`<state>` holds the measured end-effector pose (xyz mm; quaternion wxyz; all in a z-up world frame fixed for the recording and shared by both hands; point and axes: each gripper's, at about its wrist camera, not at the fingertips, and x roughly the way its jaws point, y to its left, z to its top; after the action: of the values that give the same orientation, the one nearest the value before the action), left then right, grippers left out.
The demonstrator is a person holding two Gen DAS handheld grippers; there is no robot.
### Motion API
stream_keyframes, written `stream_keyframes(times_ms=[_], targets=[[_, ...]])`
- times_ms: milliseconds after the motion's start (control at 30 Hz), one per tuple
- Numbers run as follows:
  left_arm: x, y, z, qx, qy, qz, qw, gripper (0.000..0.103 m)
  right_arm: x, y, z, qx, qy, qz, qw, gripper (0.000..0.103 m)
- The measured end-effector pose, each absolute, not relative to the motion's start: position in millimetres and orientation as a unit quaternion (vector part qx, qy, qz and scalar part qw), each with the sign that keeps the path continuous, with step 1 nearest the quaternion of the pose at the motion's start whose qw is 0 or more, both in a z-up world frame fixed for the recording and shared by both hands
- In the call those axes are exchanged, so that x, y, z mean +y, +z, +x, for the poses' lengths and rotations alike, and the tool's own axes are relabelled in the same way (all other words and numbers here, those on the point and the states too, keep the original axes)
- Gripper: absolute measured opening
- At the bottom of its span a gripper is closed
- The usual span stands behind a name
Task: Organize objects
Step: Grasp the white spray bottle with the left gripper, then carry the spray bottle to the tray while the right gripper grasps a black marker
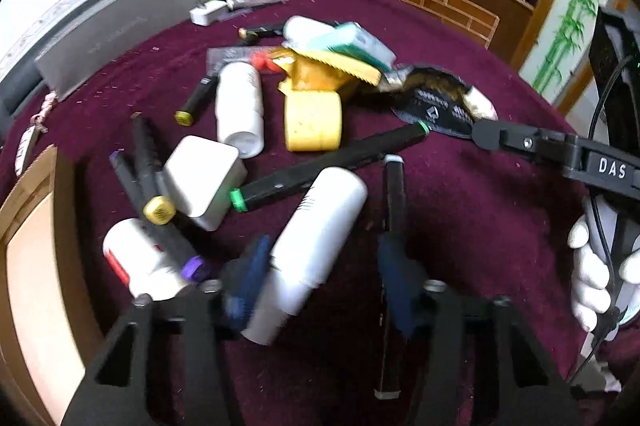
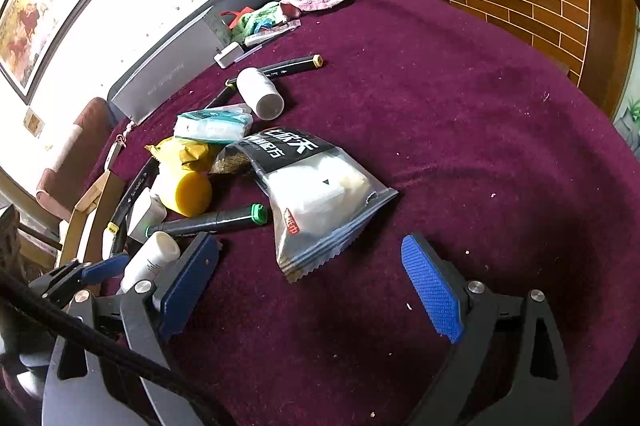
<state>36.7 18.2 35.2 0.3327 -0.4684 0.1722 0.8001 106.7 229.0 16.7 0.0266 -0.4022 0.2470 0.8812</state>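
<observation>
Clamping the white tube (image 1: pixel 316 238), the left gripper (image 1: pixel 320 282) lifts it clear of the clutter (presumably for sorting); right gripper (image 2: pixel 316 290) gapes empty.

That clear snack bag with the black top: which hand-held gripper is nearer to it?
Right. The right hand-held gripper hangs open just short of the snack bag; the left hand-held gripper sits farther off, around a white bottle.

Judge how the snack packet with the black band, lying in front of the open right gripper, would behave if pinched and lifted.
The snack packet looks like thin, glossy film, so it would probably flex and crinkle, perhaps slipping on the pads. It seems puffed around a pale filling, so it is likely light. Lying flat on the maroon cloth, it should not roll.
</observation>
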Motion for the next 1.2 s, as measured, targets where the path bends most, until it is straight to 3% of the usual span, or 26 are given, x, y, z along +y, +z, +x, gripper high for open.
stream_keyframes(times_ms=[33,333,400,867,1133,1200], targets=[[22,32,38,0.174,0.794,-0.474,0.337,0.033,229,16,106,0.247,0.881,-0.403,0.026,0.094],[40,28,41,0.171,0.809,-0.463,0.32,0.033,228,15,106,0.244,0.88,-0.406,0.025,0.094],[36,30,39,0.151,0.812,-0.466,0.318,0.025,228,15,105,0.244,0.88,-0.406,0.026,0.094],[-79,99,98,-0.037,0.869,-0.399,0.289,0.025,211,23,107,0.188,0.885,-0.423,0.046,0.094],[-122,110,107,-0.097,0.88,-0.372,0.28,0.025,147,41,109,0.155,0.877,-0.455,-0.025,0.094],[-129,111,111,-0.102,0.883,-0.366,0.277,0.025,133,34,103,0.149,0.869,-0.472,-0.021,0.085]])
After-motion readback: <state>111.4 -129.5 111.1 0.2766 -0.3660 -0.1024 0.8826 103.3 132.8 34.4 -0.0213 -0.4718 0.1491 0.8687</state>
